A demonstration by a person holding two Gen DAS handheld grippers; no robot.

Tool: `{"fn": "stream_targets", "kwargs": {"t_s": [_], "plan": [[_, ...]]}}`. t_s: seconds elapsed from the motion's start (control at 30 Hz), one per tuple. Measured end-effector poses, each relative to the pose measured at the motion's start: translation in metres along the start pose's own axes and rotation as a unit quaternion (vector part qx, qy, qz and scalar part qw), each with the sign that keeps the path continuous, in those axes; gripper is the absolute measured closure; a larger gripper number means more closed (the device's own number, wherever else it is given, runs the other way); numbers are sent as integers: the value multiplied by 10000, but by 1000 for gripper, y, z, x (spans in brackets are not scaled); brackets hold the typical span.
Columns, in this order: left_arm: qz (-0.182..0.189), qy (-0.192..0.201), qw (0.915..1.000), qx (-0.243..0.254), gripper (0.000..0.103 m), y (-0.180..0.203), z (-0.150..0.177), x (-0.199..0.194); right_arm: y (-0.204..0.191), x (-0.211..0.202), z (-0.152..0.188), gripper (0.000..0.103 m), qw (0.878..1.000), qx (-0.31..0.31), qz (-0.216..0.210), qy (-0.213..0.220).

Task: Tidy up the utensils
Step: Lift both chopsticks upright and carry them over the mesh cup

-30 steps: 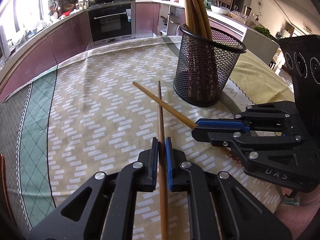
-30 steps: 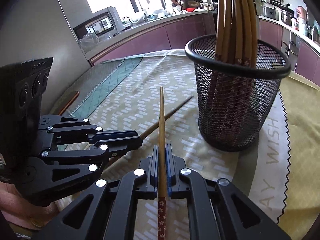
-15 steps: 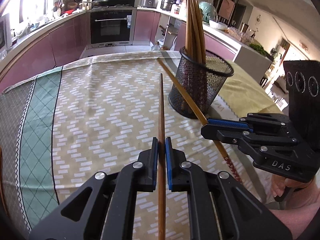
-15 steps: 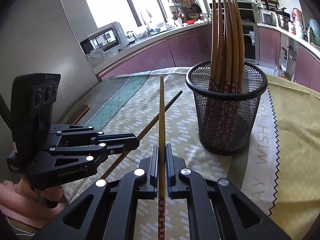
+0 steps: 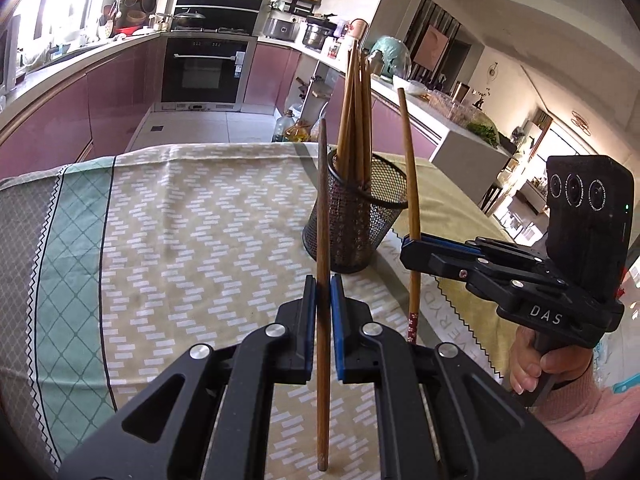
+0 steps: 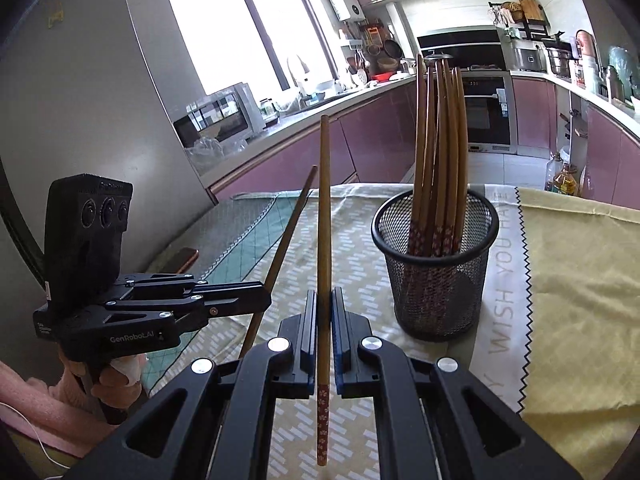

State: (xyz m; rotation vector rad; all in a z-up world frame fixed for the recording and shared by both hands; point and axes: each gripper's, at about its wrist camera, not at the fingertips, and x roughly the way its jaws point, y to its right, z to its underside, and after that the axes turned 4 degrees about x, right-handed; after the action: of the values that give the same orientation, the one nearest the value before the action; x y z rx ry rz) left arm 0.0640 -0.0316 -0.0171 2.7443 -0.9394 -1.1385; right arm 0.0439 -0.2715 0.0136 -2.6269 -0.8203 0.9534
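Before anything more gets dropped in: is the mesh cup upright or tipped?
Upright. The mesh cup stands flat on the tablecloth, rim level and open upward, with chopsticks standing inside.

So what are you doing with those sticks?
A person holds a hand-held gripper in each hand. The left hand-held gripper is shut on a plain chopstick, and the right hand-held gripper is shut on a flowery-ended chopstick. Both sticks are up off the tablecloth, near the mesh cup that already holds other chopsticks.

We see the mesh holder [image 6: 434,264] standing on the counter [image 6: 580,280], chopsticks [image 6: 438,152] upright in it. Our two claws sit before it, the left claw [image 6: 262,300] left of the right claw [image 6: 324,320].
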Motion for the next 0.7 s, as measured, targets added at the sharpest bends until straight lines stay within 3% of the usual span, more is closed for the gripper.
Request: {"fn": "stream_targets", "kwargs": {"t_s": [0.7], "plan": [[74, 393, 9991, 134, 95, 9, -17, -17, 2, -23, -13, 97, 9994, 41, 88, 344]]}}
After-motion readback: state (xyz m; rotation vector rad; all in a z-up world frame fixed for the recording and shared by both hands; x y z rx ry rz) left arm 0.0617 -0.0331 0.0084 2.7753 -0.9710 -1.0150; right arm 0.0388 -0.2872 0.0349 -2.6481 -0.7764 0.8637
